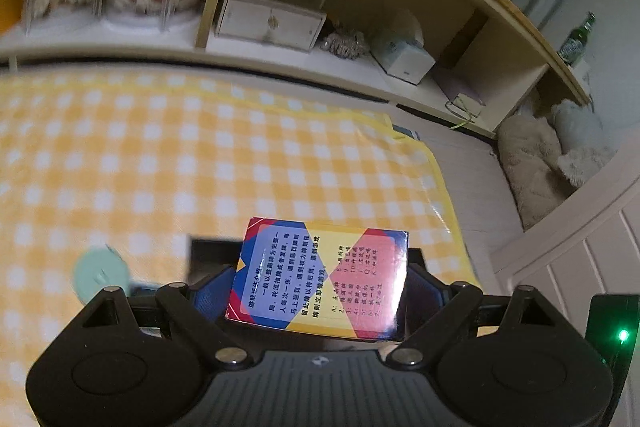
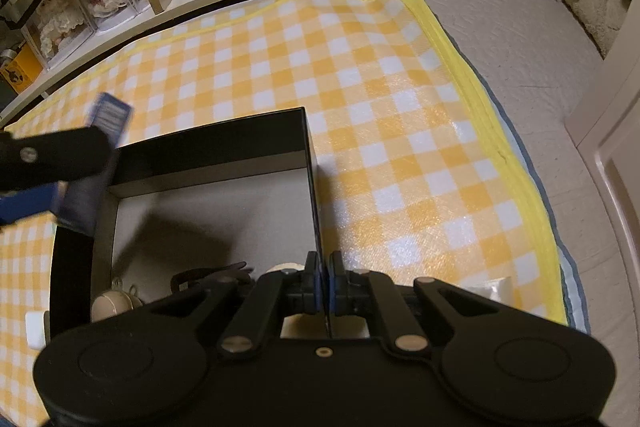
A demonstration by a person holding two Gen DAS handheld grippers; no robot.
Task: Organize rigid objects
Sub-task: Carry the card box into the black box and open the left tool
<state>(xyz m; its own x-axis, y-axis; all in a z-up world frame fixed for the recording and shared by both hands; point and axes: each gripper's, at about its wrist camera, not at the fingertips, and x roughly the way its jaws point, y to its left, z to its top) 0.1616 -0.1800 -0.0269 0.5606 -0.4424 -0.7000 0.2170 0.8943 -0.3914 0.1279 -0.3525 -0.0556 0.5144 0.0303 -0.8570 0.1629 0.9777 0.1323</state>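
The glossy rectangular card box printed in blue, red and yellow (image 1: 320, 279) is held across its width between the wide-set blue pads of the left gripper (image 1: 320, 287), its printed face turned up toward the wrist camera and its long axis running forward along the fingers; in the right wrist view the same box (image 2: 108, 115) is seen just beside the far left corner of the shallow black cardboard tray with a pale grey floor (image 2: 224, 143), raised above the rim and not yet over the opening; the tray therefore lies ahead of and below the held box, and the coming move is judged to turn on bringing the box over that rim and in. The right gripper (image 2: 325, 291) is shut tight on the tray's thin right wall, one jaw inside and one outside, pitched steeply down, apparently steadying the tray on the yellow-and-white checked mat (image 2: 380, 107); small objects, too indistinct to name, lie at the tray's near end.
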